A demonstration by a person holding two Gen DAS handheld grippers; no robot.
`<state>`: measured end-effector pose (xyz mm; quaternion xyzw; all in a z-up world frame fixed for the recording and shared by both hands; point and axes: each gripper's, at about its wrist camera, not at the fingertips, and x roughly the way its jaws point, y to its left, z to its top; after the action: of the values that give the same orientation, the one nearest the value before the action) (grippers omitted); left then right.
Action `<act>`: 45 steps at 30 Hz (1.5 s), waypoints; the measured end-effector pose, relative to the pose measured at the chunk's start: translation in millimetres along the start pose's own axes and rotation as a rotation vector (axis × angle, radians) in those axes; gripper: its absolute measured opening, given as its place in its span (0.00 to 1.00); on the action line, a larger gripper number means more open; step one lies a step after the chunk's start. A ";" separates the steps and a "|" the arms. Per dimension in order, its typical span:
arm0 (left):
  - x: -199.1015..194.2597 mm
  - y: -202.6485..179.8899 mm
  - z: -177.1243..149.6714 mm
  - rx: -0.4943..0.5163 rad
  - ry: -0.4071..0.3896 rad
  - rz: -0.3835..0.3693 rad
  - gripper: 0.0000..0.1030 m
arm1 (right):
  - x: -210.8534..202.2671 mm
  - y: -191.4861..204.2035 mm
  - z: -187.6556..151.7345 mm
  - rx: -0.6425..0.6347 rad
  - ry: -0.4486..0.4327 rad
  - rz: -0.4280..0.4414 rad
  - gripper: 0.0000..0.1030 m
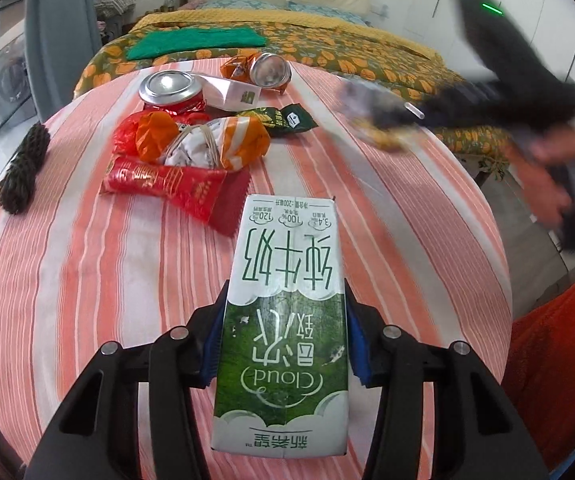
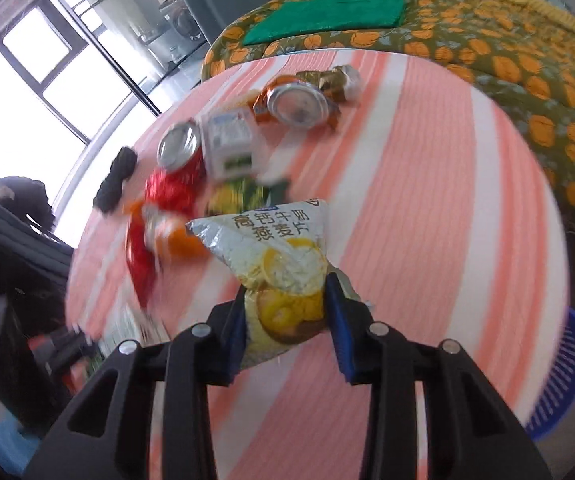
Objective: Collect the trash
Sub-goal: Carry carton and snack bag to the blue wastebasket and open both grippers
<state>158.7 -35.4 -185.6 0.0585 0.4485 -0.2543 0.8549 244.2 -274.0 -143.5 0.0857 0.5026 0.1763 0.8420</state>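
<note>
left gripper (image 1: pixel 283 344): clamped on milk carton (image 1: pixel 283 320) | right gripper (image 2: pixel 285 320): pinching oatmeal sachet (image 2: pixel 275 256) | ahead on striped worktop (image 1: pixel 87 260): red wrapper (image 1: pixel 175 188), crushed red can (image 1: pixel 171 90), dark roll (image 1: pixel 23 168), possibly fabric

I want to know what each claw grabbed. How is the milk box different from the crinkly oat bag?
The milk carton in the left gripper is a stiff, flat-sided green and white box; the oatmeal packet in the right gripper is a soft, crumpled silver and yellow pouch. The carton looks longer than the packet. Both are clamped between blue pads above the striped tablecloth.
</note>
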 end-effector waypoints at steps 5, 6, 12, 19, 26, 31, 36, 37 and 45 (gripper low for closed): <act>-6.4 -25.9 -15.7 0.038 0.011 0.070 0.49 | -12.7 21.6 -73.7 -0.048 -0.056 -0.079 0.34; -7.0 -28.7 -17.1 0.049 0.015 0.075 0.50 | -13.8 23.7 -81.9 -0.053 -0.072 -0.088 0.36; 0.9 -27.0 -29.2 0.030 0.020 0.091 0.64 | -5.7 31.6 -95.1 -0.102 -0.065 -0.151 0.67; -6.6 -17.1 -14.4 0.022 0.013 0.059 0.64 | 4.9 46.5 -72.2 -0.213 -0.014 -0.197 0.67; 0.9 -23.8 -7.7 0.105 0.062 0.053 0.50 | 15.4 37.5 -60.0 -0.140 0.057 -0.161 0.40; -10.1 -28.8 -0.4 0.067 0.034 -0.016 0.47 | -23.6 2.6 -75.7 0.112 -0.034 -0.015 0.35; -16.8 -86.0 25.2 0.116 0.006 -0.152 0.47 | -91.4 -63.9 -109.1 0.349 -0.168 -0.007 0.35; -16.6 -100.4 30.4 0.124 0.005 -0.180 0.47 | -106.4 -83.3 -117.2 0.389 -0.186 -0.034 0.35; 41.9 -261.5 82.3 0.211 0.063 -0.314 0.48 | -147.8 -241.1 -170.5 0.615 -0.216 -0.199 0.35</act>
<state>111.6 -304.3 -136.8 0.0849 0.4495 -0.4284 0.7792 81.6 -558.8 -182.2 0.3043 0.4463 -0.0767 0.8381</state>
